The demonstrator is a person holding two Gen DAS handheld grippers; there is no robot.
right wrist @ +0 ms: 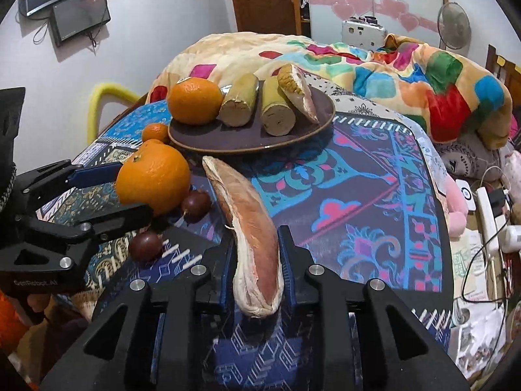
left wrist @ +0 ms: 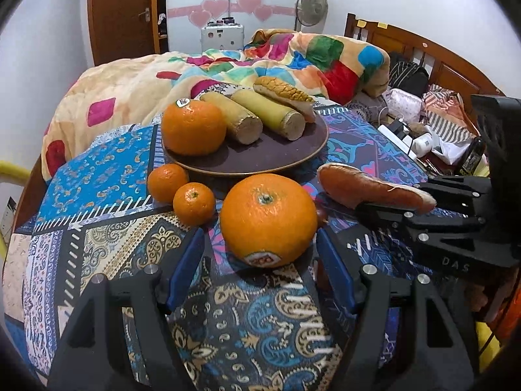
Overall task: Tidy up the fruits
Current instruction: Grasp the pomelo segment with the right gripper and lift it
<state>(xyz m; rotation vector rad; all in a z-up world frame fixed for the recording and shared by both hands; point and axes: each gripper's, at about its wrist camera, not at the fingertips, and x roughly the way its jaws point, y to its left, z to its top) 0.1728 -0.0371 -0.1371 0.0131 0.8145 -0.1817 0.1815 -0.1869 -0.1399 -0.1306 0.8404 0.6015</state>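
Note:
A dark round plate (left wrist: 260,159) (right wrist: 234,140) holds a big orange (left wrist: 193,127) (right wrist: 195,101), two yellow sugarcane pieces (left wrist: 234,119) (right wrist: 239,106) and a pomelo wedge (left wrist: 283,94) (right wrist: 301,93). A second big orange (left wrist: 268,216) (right wrist: 154,179) sits on the cloth between the open blue pads of my left gripper (left wrist: 260,251) (right wrist: 130,189), which do not visibly press it. My right gripper (right wrist: 255,247) (left wrist: 387,200) is shut on a pink pomelo wedge (right wrist: 250,228) (left wrist: 368,187). Two small mandarins (left wrist: 182,192) lie left of the orange. Two dark passion fruits (right wrist: 145,246) lie near it.
The patterned cloth (left wrist: 97,195) (right wrist: 358,195) covers a small table beside a bed with a colourful quilt (left wrist: 293,58) (right wrist: 407,75). A power strip and cables (right wrist: 488,211) lie past the table's right edge. A yellow chair back (right wrist: 97,104) stands at the left.

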